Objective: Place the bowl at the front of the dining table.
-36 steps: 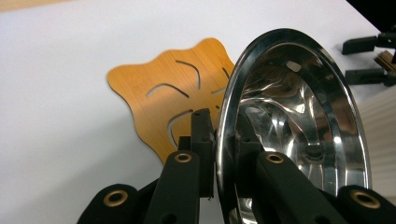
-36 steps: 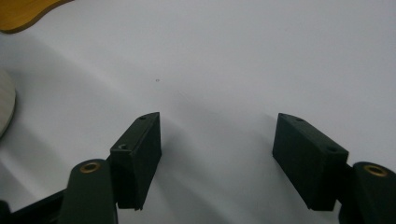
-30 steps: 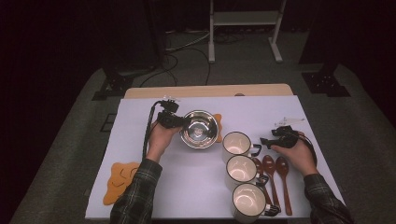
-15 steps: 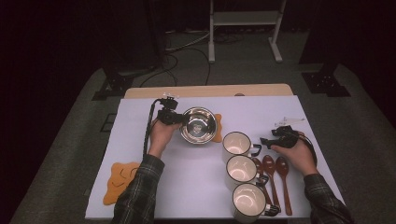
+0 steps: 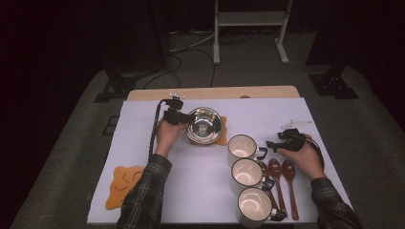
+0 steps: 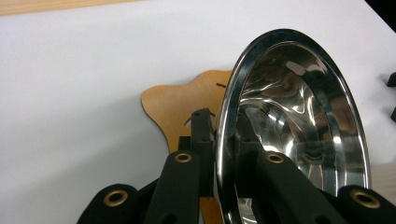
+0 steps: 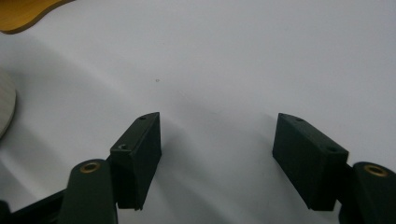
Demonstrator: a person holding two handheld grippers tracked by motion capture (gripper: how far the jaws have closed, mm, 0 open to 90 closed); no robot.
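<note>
Overhead: one steel bowl (image 5: 204, 125) on orange mat (image 5: 220, 138), three mugs (image 5: 241, 146), three spoons (image 5: 274, 168). Left tool (image 5: 184, 117) clamped on bowl rim, clearest close-up; right tool (image 5: 271, 143) agape, empty, over white surface (image 5: 267, 112).

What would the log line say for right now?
left claw: shut on steel bowl rim | bowl: over orange mat | right claw: open, empty

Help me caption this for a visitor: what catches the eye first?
The shiny steel bowl, far-centre on the white table, its rim pinched by the left tool above an orange mat. Then three white mugs in a line at right, with wooden spoons beside them.
</note>
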